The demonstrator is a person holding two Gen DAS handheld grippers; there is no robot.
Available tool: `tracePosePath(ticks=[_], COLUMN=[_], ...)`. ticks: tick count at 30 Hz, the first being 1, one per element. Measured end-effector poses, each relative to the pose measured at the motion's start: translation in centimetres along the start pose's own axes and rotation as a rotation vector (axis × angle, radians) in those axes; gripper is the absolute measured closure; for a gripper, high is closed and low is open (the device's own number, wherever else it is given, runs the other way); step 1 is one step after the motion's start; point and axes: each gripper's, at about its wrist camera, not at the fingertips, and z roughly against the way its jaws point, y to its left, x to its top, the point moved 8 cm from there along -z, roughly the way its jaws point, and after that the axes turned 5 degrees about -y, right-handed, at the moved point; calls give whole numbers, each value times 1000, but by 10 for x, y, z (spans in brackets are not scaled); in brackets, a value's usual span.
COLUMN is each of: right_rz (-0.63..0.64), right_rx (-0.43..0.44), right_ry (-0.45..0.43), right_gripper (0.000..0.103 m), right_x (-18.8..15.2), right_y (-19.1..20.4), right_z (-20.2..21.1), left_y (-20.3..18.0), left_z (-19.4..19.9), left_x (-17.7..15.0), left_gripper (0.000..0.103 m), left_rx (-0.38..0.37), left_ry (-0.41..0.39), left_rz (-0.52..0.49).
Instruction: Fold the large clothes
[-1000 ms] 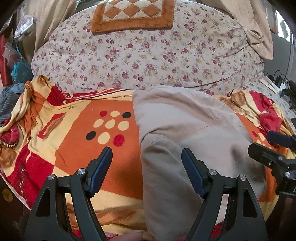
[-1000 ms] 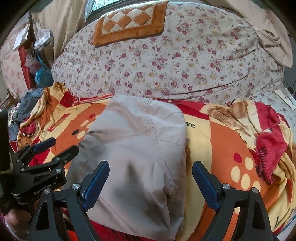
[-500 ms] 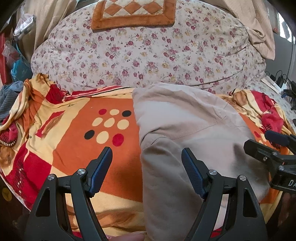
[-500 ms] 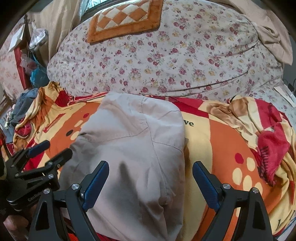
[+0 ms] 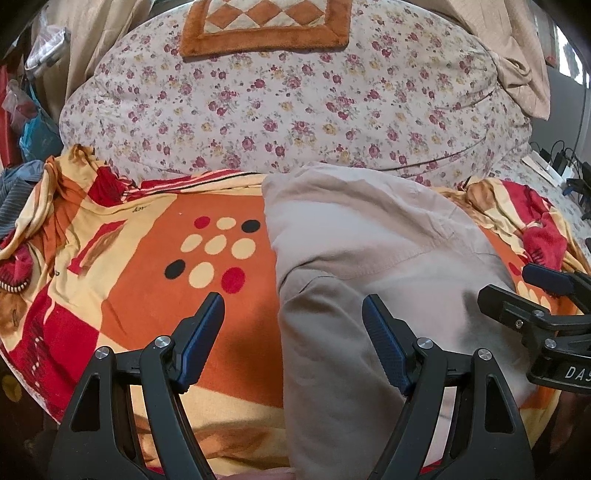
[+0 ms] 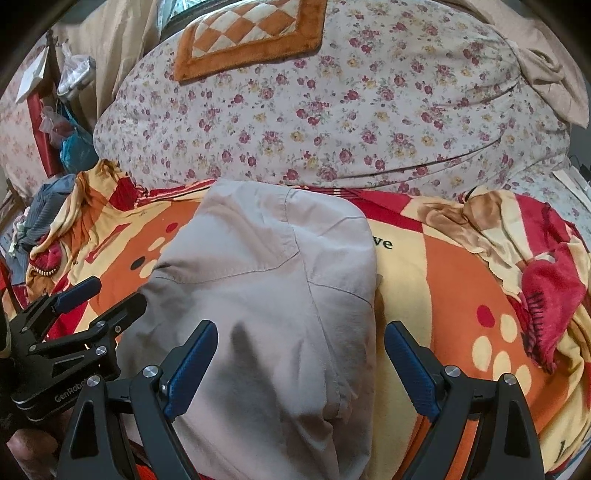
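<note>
left wrist view cuts off the beige garment [image 5: 369, 280] at its 6 o'clock edge, so how far it runs is hidden. one such garment lies folded flat on one orange, red and yellow blanket [image 5: 155, 288] covering the bed. at 12 o'clock sits one floral bundle [image 5: 280, 110] topped by one checkered mat [image 5: 266, 26]. two grippers show: left hand-held gripper [image 5: 293, 314] and right hand-held gripper [image 6: 301, 343], both released above the cloth, grasping nothing.

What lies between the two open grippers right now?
The beige folded cotton garment spans the stretch between the left gripper and the right gripper, shown in both wrist views.
</note>
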Motion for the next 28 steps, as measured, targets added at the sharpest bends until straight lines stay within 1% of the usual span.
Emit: tracePosePath(ticks=[5, 14, 21, 25, 28], right_rz=[7, 7, 12, 21, 23], right_rx=[2, 1, 1, 2, 3], right_ry=[2, 9, 18, 23, 23], right_gripper=[13, 13, 13, 13, 13], right_x=[0, 1, 1, 1, 1], right_y=[2, 4, 4, 7, 7], right_z=[-1, -2, -7, -9, -9], left_y=[0, -2, -6, -7, -3], left_z=[-2, -4, -7, -8, -7], left_x=[4, 1, -2, -1, 2], left_gripper=[25, 25, 25, 25, 25], left_rx=[-3, 2, -13, -28, -38], left_ry=[1, 6, 8, -16, -30], left_rz=[10, 2, -4, -15, -1])
